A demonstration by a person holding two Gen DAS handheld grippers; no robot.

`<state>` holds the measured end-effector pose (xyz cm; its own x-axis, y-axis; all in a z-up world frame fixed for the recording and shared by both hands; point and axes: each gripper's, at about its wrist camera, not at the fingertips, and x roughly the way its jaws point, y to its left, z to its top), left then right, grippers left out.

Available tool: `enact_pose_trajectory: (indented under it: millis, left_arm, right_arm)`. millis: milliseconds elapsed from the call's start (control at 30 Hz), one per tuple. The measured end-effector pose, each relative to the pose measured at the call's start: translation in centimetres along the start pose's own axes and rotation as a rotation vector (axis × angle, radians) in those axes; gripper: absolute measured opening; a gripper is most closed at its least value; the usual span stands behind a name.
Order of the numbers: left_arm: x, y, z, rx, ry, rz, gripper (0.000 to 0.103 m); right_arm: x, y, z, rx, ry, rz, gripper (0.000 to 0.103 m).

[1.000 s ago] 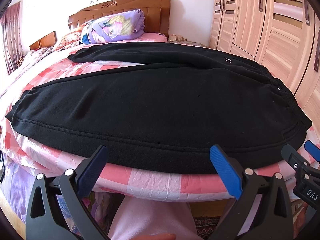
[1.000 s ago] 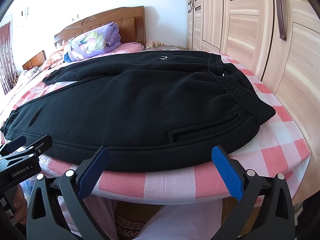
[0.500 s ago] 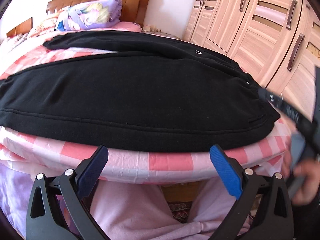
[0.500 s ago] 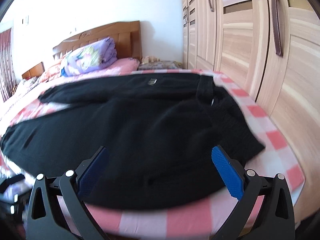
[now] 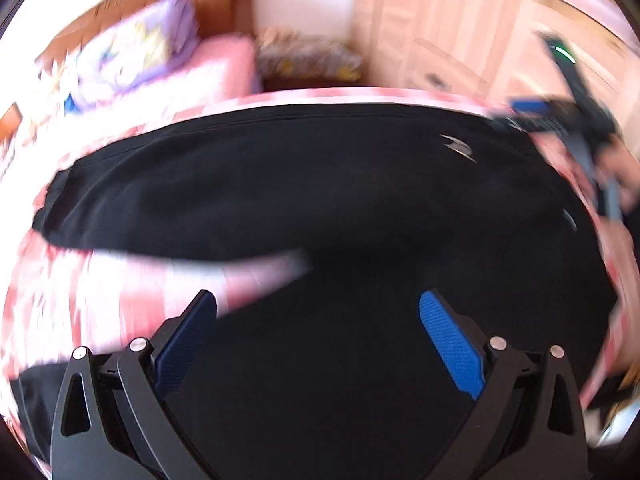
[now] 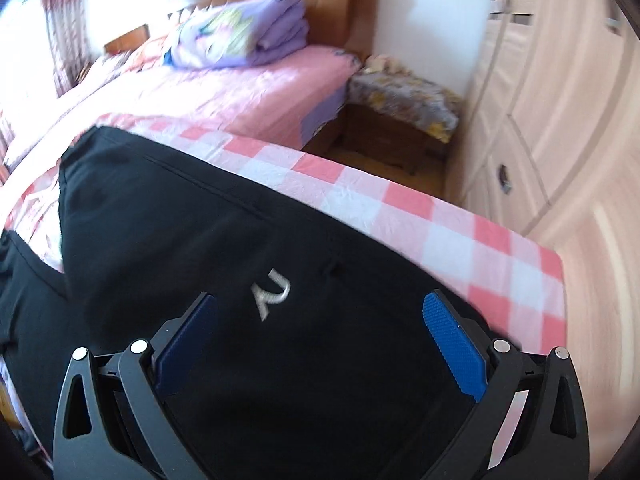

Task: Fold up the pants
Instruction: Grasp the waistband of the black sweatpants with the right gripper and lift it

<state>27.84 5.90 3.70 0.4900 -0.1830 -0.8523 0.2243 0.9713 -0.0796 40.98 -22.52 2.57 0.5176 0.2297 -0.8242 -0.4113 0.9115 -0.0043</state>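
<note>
Black fleece pants [image 6: 224, 240] spread flat on pink-and-white checked bed [image 6: 400, 208], directly beneath left tool [image 5: 318, 328] and right tool [image 6: 320, 328]; both spread wide, gripping nothing.

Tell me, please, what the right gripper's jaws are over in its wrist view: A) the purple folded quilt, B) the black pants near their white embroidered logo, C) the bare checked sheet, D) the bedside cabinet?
B: the right gripper hangs open over the black pants, with the white logo between its jaws.
</note>
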Motion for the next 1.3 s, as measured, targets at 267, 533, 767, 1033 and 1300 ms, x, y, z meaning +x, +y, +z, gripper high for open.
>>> enact_pose_trajectory:
  millis: [267,533,767,1033,1300]
  left_arm:
    - [12.4,7.5,13.8,-0.434,0.288,-0.154,0.101]
    - [15.6,7.6,18.1,-0.579,0.272,-0.119,0.101]
    - [16.1,6.3,18.3,-0.637,0.313,-0.083,0.101]
    - [6.4,4.8,13.2,-0.482,0.000,-0.030,0.012]
    - [-5.2,-0.2,-1.7,-0.262,-0.385,-0.035,0.012]
  right_arm:
    - [8.5,0.5,3.6,-0.107,0.131,0.176,0.099]
    - [6.7,1.8,2.3,-0.232,0.025,0.243,0.035]
    - [-1.6,7.7,-2.4,-0.408,-0.200,0.071,0.028]
    - [-5.2,14.2,-9.2,-0.432,-0.309,-0.202,0.012]
    - [-9.0,15.5,-16.1,-0.289,-0.337,-0.182,0.012]
